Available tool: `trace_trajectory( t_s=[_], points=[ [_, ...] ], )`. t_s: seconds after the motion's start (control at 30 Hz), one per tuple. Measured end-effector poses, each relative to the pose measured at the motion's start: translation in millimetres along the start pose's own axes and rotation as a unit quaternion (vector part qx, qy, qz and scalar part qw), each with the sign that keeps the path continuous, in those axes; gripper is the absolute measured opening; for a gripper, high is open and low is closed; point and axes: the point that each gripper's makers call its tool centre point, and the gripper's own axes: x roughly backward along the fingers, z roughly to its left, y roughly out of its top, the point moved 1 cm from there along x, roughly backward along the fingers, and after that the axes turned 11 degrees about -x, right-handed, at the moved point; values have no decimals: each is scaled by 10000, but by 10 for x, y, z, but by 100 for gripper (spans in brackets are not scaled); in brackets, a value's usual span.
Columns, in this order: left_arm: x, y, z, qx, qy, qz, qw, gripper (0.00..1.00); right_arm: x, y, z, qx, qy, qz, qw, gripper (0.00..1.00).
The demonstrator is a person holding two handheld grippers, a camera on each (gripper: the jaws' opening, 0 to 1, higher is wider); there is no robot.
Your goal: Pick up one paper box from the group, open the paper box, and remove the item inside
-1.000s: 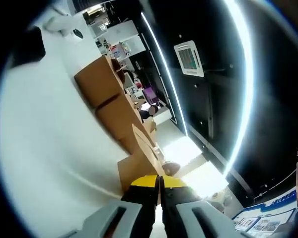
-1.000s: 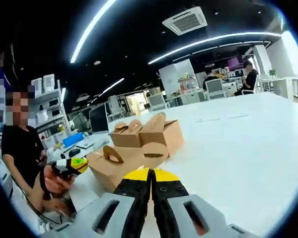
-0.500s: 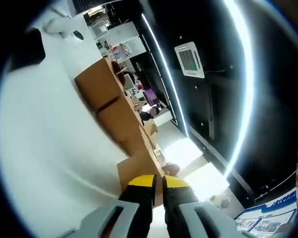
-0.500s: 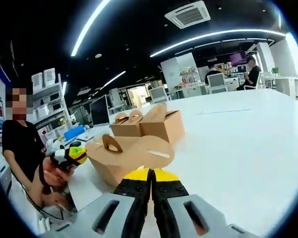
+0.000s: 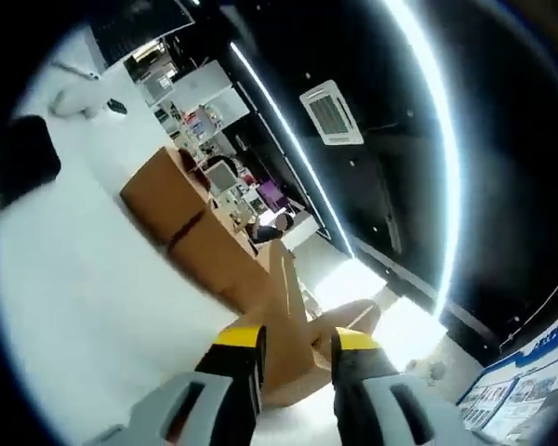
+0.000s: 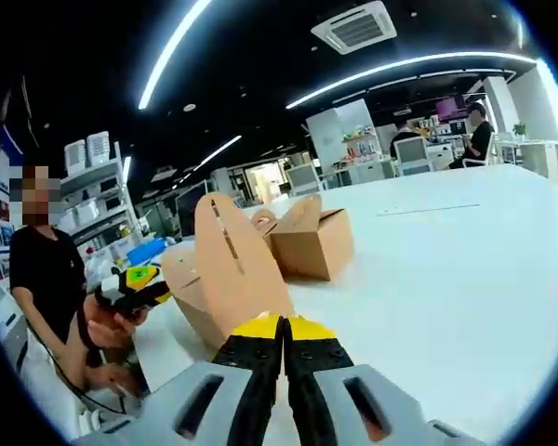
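Note:
The near brown paper box stands on the white table, just past my right gripper. That gripper is shut on the box's tall flap, which stands raised and upright. In the left gripper view the same box lies between and just beyond the spread jaws of my left gripper, which is open. That left gripper also appears in the right gripper view, held in a hand beside the box's left end. More brown boxes of the group sit behind; these boxes stand in a row in the left gripper view.
A person in a black shirt stands at the table's left edge. Another person sits at a desk far back right. White table top stretches wide to the right of the boxes.
My left gripper has opened from shut. The box's flap has swung up from lying flat to standing upright in my right gripper. The left gripper view has rolled a little.

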Motion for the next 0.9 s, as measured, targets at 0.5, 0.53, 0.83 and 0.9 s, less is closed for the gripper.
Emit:
trace_trajectory(
  t_s=[0.5, 0.53, 0.83, 0.9],
  points=[
    [136, 341, 19, -1677, 644, -253, 9834, 35, 117, 176, 317, 786, 185, -284, 9963, 3],
    [149, 375, 0, -1842, 662, -267, 9803, 35, 125, 192, 334, 830, 198, -290, 9959, 3],
    [191, 385, -272, -2704, 286, 52, 9623, 37, 150, 264, 455, 1051, 264, -319, 9936, 3],
    [188, 356, -326, -2879, 199, 127, 9574, 37, 155, 277, 509, 1120, 301, -317, 9927, 3]
  ],
)
